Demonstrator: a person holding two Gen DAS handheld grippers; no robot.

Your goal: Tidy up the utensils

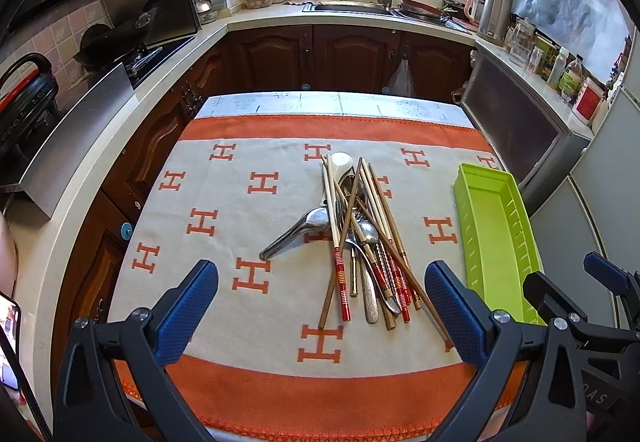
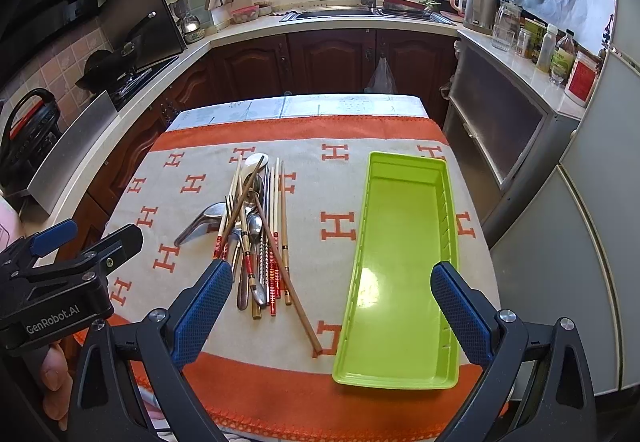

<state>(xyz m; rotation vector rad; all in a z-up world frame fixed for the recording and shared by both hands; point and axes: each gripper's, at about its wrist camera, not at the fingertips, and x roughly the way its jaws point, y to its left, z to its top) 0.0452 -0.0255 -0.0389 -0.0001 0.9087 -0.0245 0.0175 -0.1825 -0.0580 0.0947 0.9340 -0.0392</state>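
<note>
A heap of utensils [image 1: 360, 238] lies mid-table: wooden chopsticks with red-banded ends, metal spoons, a fork, a white ceramic spoon [image 1: 340, 163] and a big steel ladle [image 1: 298, 232]. The same heap [image 2: 256, 238] shows left of centre in the right wrist view. An empty lime-green tray [image 2: 404, 270] sits lengthwise at the table's right side, also seen as the tray [image 1: 496, 242]. My left gripper [image 1: 320, 310] hovers open over the near end of the heap, holding nothing. My right gripper [image 2: 332, 314] stands open above the tray's near-left corner, holding nothing.
The table wears a beige cloth with orange H marks and orange borders [image 1: 320, 374]. Dark wood cabinets and a white counter [image 1: 352, 17] with sink ring the room. A grey cabinet [image 2: 504, 129] and fridge [image 2: 592, 242] stand close on the right. A phone [image 1: 8, 346] is at far left.
</note>
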